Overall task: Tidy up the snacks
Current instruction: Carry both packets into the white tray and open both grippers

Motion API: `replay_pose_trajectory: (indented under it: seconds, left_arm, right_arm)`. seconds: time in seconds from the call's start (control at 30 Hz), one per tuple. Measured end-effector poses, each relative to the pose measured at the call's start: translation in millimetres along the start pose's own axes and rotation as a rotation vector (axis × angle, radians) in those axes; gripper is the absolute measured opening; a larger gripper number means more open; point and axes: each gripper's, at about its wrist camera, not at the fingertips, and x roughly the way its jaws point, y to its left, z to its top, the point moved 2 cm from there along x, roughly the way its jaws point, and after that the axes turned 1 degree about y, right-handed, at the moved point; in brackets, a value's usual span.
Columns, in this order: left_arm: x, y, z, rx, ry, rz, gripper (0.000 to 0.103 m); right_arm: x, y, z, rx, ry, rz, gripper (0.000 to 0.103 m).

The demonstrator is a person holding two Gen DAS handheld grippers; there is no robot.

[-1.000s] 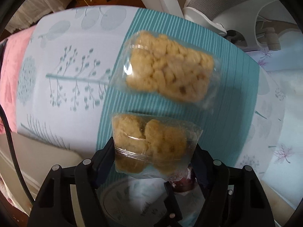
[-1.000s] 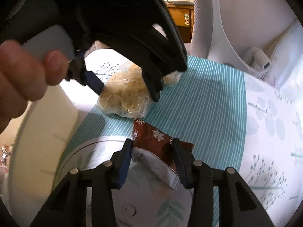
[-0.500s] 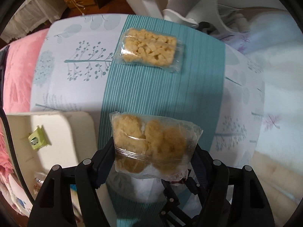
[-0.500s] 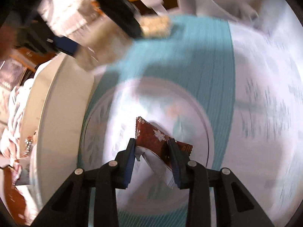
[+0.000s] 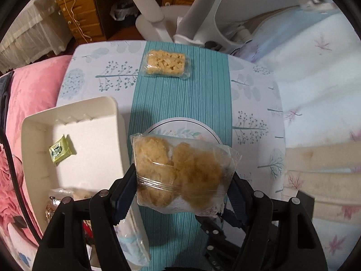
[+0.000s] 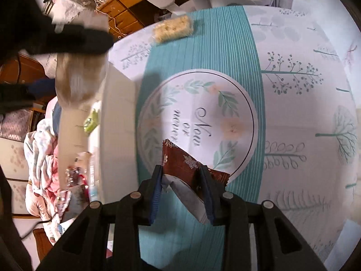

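Note:
My left gripper is shut on a clear bag of brown puffed snacks and holds it above the table, beside a white box. The box holds a small green packet and wrapped snacks at its near end. My right gripper is shut on a dark red snowflake packet above the round printed mat. A clear pack of pale rice crackers lies on the teal runner at the far edge; it also shows in the right wrist view. The left gripper with its bag appears blurred at upper left there.
The table has a white leaf-print cloth with a teal striped runner. A white office chair stands behind the table and wooden drawers behind that. Pink bedding lies to the left, pale bedding to the right.
Both grippers have risen and pulled back from the table, each keeping its packet. The white box has come into the left view; the rice cracker pack looks farther away.

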Motion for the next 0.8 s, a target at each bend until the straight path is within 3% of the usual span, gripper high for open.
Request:
replay_pose_trajectory:
  seconds: [0.13, 0.47, 0.8]
  left_arm:
    - [-17.9, 15.4, -24.3, -0.011, -0.056, -0.037, 0.072]
    - [-54.1, 79.2, -75.8, -0.04, -0.208, -0.046, 0.072]
    - [-68.0, 157.7, -124.5, -0.051, -0.246, -0.032, 0.072]
  right_arm:
    - [-12.1, 12.0, -10.7, 0.035, 0.002, 0.01, 0.033]
    - [-13.4, 34.8, -28.6, 0.156, 0.028, 0.058, 0.033]
    - [-14.0, 80.5, -43.4, 0.193, 0.005, 0.064, 0.033]
